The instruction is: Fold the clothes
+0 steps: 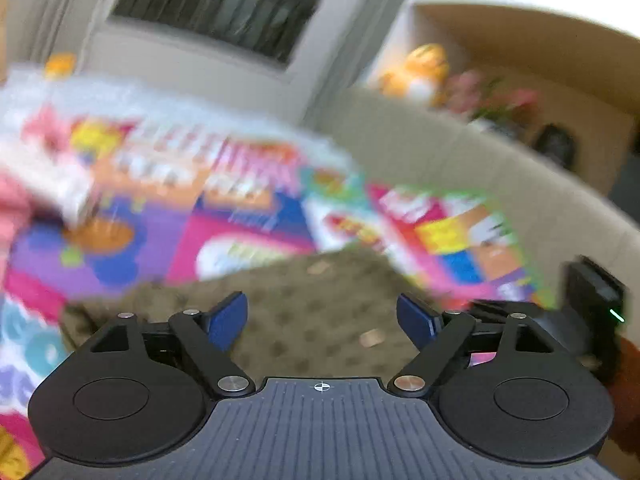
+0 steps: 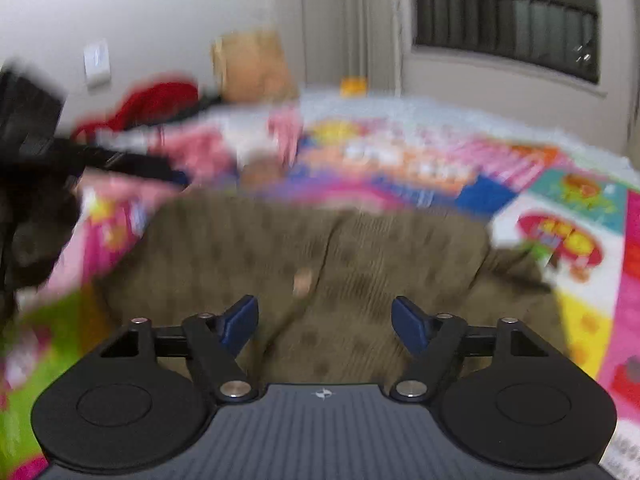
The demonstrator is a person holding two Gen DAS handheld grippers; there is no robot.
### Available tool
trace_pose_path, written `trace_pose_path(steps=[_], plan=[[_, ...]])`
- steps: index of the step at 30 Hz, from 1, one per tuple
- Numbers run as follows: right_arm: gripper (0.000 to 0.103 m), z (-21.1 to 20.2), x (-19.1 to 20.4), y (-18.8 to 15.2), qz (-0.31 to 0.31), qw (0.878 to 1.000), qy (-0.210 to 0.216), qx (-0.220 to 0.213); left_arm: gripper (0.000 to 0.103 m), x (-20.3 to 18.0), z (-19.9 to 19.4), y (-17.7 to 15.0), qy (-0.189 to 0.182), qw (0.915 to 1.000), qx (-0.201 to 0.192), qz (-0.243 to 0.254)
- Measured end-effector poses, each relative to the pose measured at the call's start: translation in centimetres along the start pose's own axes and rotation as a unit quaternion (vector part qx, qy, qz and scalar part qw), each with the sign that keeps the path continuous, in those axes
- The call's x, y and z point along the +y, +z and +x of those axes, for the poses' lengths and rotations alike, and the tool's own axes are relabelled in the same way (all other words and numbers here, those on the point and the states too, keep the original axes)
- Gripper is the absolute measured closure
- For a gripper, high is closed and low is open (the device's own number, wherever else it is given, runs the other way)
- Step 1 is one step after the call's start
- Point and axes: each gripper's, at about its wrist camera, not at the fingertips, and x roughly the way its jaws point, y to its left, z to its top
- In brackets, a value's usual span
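The olive-green garment (image 2: 304, 256) lay spread on the bright play mat (image 2: 568, 240), near the mat's closer edge, its dotted pattern smeared by blur. A small tan patch (image 2: 303, 278) showed near its middle; whether that was a label or a button I could not tell.

The left gripper (image 1: 322, 322) hung over the garment with its blue pads well apart and nothing between them but cloth lying below. The right gripper (image 2: 325, 322) did likewise, its jaws standing wide and clamped on nothing. Whether either pad touched the fabric was hard to judge.

Around it the room was cluttered. A red heap (image 2: 160, 100) and a brown paper bag (image 2: 252, 66) sat beyond the mat's far left corner, by a wall switch plate (image 2: 97, 63). A dark barred window (image 1: 224, 4) stood in the far wall. On a pale ledge (image 1: 480, 160) past the mat's right edge sat an orange and white soft toy (image 1: 424, 72) and some pink flowers (image 1: 492, 100). Pink and white cloth (image 1: 24, 184) lay at the mat's left edge, cut off by the frame.

In the right wrist view a black blurred shape (image 2: 28, 160) blocked the left side, likely the other gripper, too smeared to be sure. Everything printed on the mat was unreadable
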Motion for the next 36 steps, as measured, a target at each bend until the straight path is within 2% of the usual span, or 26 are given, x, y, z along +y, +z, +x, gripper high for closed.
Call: trace_pose_path(steps=[2, 3, 4, 8, 13, 16, 17, 18, 20, 21, 22, 26, 30, 36], plan=[[0.024, 1.3, -0.2, -1.5, -0.012, 1.0, -0.01, 0.004, 0.025, 2.2, 3.1, -0.7, 0.029, 0.9978, 0.05, -0.033], [0.024, 1.3, -0.6, -1.9, -0.001, 1.0, -0.003, -0.004, 0.025, 3.5, 4.0, -1.1, 0.024, 0.9965, 0.056, -0.057], [0.024, 1.2, -0.8, -2.0, 0.006, 1.0, -0.001, -0.008, 0.025, 4.5, 3.9, -1.3, 0.009, 0.9965, 0.043, -0.071], [0.018, 1.2, -0.7, -2.5, 0.007, 1.0, -0.006, -0.014, 0.026, 6.5, 3.7, -1.0, -0.024, 0.9903, 0.038, -0.132], [0.014, 0.9, -0.7, -3.0, 0.019, 0.999, -0.026, -0.028, 0.025, 5.9, 3.6, -1.9, -0.018, 0.9942, 0.014, -0.105], [0.005, 1.0, -0.3, -3.0, 0.012, 0.998, -0.055, -0.038, 0.025, 4.6, 2.8, -2.7, 0.005, 0.9967, -0.008, -0.081], [0.002, 1.2, -0.2, -2.9, 0.011, 0.997, -0.064, -0.037, 0.023, 4.0, 2.2, -3.1, 0.016, 0.9968, -0.017, -0.077], [0.001, 1.2, -0.2, -2.9, 0.011, 0.997, -0.068, -0.035, 0.015, 3.2, 1.3, -3.5, 0.024, 0.9969, -0.026, -0.07], [0.0, 1.2, -0.3, -2.9, 0.013, 0.997, -0.071, -0.032, 0.004, 1.7, -0.6, -4.5, 0.028, 0.997, -0.041, -0.06], [0.0, 1.3, -0.4, -2.9, 0.015, 0.997, -0.069, -0.03, 0.002, 1.1, -1.5, -5.0, 0.031, 0.9966, -0.046, -0.062], [0.0, 1.3, -0.5, -2.8, 0.018, 0.997, -0.066, -0.029, 0.002, 0.6, -2.2, -5.6, 0.031, 0.9962, -0.045, -0.068], [0.0, 1.5, -1.5, -2.8, 0.041, 0.998, -0.044, -0.02, 0.0, 0.1, -1.7, -7.7, 0.091, 0.9945, -0.014, -0.049], [0.0, 1.7, -1.5, -2.8, 0.044, 0.998, -0.044, -0.014, 0.0, 0.5, -1.5, -8.1, 0.083, 0.9947, -0.027, -0.055], [0.0, 1.6, -1.1, -2.6, 0.06, 0.997, -0.047, 0.002, 0.0, 0.4, -1.5, -8.3, 0.089, 0.9944, -0.03, -0.047]])
